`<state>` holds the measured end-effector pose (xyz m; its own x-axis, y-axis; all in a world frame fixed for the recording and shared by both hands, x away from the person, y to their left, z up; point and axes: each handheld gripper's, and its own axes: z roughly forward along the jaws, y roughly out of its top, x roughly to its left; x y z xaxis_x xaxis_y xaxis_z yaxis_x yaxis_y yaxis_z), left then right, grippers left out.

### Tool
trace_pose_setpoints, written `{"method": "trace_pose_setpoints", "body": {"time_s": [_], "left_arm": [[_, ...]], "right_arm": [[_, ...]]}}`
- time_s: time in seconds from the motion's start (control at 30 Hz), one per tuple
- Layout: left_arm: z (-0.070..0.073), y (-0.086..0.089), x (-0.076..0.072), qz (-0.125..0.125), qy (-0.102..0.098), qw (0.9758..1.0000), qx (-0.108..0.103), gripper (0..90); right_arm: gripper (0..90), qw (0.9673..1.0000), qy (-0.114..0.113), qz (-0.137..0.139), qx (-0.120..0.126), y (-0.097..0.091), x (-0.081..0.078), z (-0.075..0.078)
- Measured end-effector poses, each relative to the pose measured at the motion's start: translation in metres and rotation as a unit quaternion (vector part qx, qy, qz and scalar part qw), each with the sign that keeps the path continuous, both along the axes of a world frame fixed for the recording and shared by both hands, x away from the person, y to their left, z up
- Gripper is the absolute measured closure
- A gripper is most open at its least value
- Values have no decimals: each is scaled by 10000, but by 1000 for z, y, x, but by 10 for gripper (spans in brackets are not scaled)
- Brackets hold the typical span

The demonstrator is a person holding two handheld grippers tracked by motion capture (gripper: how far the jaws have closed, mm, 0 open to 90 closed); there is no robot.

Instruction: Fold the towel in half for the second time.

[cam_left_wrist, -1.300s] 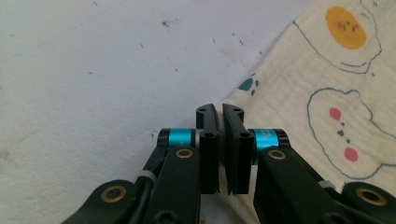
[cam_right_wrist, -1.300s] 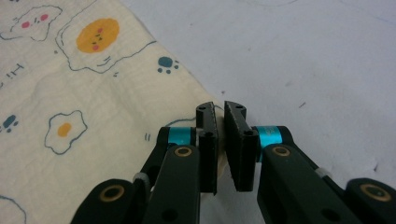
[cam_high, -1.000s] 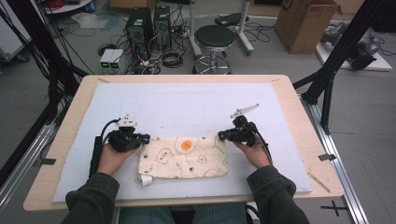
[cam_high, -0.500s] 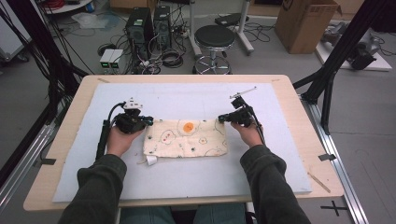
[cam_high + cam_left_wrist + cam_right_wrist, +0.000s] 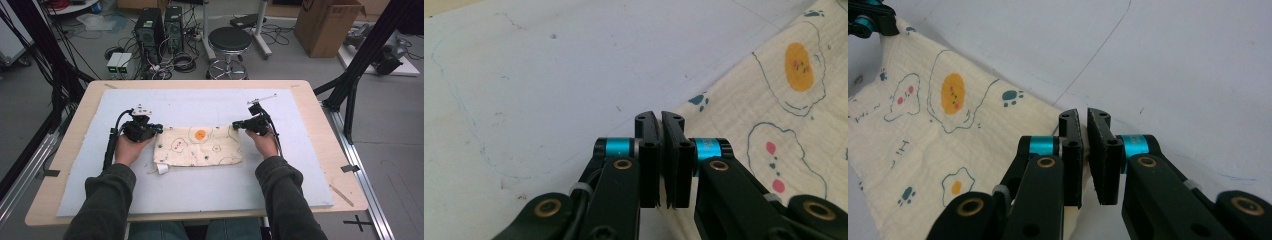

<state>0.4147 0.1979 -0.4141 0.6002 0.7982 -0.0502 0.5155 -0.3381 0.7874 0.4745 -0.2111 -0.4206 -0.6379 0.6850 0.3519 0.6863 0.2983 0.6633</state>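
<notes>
From the high view, your cloth, cream with a fried-egg print, lies flat and folded on the pale blue mat, which covers most of the wooden table. Your left gripper sits at the cloth's far left corner and your right gripper at its far right corner, each pointing inward along the cloth's far edge; a small white tag sticks out at the cloth's near left corner. In the left gripper view, the left gripper has its jaws pressed together on the cloth's corner, with the fabric running in between them from the right, and the orange yolk of the print lies well beyond the jaws on the cloth's upper right. In the right gripper view, your right gripper is likewise pinching the cloth's corner, the fabric entering the narrow gap from the left; the cloth stretches away to the left, and at its far end you see the other gripper on the opposite corner.
</notes>
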Motion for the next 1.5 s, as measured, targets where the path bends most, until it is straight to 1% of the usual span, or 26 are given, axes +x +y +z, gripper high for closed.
{"method": "trace_pose_setpoints", "body": {"time_s": [0.1, 0.2, 0.27, 0.3, 0.4, 0.43, 0.5, 0.63, 0.73, 0.87, 0.93, 1.0, 1.03, 1.07, 1.1, 1.13, 1.2, 1.23, 1.33, 1.4, 1.5], "left_arm": [[0, 1, 0, -21, 19, 10000, -58, 858], [0, 2, 0, -30, 71, 9998, -172, 857], [1, 3, 0, -64, 93, 9998, -168, 857], [1, 3, 0, -80, 98, 9997, -197, 857], [2, 3, -1, -103, 110, 9995, -274, 858], [3, 3, -1, -146, 121, 9995, -269, 857], [4, 2, -3, -188, 131, 9993, -297, 858], [6, 3, -6, -249, 117, 9992, -281, 857], [8, 5, -8, -267, 96, 9993, -250, 857], [11, 6, -13, -303, 51, 9992, -253, 857], [12, 6, -15, -321, 19, 9992, -235, 857], [13, 5, -16, -347, -3, 9993, -152, 857], [12, 5, -18, -340, -43, 9993, -174, 857], [12, 5, -19, -356, -57, 9992, -180, 857], [12, 5, -21, -351, -39, 9992, -205, 857], [11, 5, -22, -355, -47, 9992, -192, 857], [11, 6, -25, -373, -71, 9991, -202, 857], [11, 6, -26, -389, -79, 9989, -251, 857], [12, 4, -30, -450, -116, 9988, -179, 857], [12, 3, -33, -482, -133, 9986, -168, 857], [15, 1, -38, -581, -173, 9981, -127, 857]], "right_arm": [[848, 10000, 0, -19, 37, -2, -1, 2], [848, 9999, -55, 2, 102, -3, -1, 3], [848, 9999, -71, 18, 102, -3, -1, 4], [848, 9999, -72, 40, 104, -3, -2, 5], [847, 9998, -125, 66, 161, -3, -2, 6], [847, 9998, -88, 72, 176, -4, -4, 7], [847, 9996, -144, 116, 231, -4, -5, 9], [847, 9992, -215, 188, 278, -4, -9, 14], [847, 9991, -219, 214, 294, -5, -11, 17], [847, 9987, -275, 238, 343, -6, -13, 20], [847, 9986, -288, 275, 347, -6, -15, 22], [847, 9985, -318, 300, 327, -6, -17, 23], [847, 9984, -314, 312, 353, -6, -18, 23], [847, 9982, -349, 322, 366, -6, -18, 24], [847, 9982, -350, 329, 357, -7, -19, 24], [847, 9983, -319, 332, 363, -7, -20, 24], [847, 9982, -332, 344, 354, -9, -22, 23], [847, 9982, -329, 346, 364, -10, -23, 22], [847, 9980, -334, 349, 402, -12, -27, 21], [846, 9980, -293, 386, 406, -12, -29, 20], [846, 9976, -342, 454, 402, -13, -34, 23]]}}
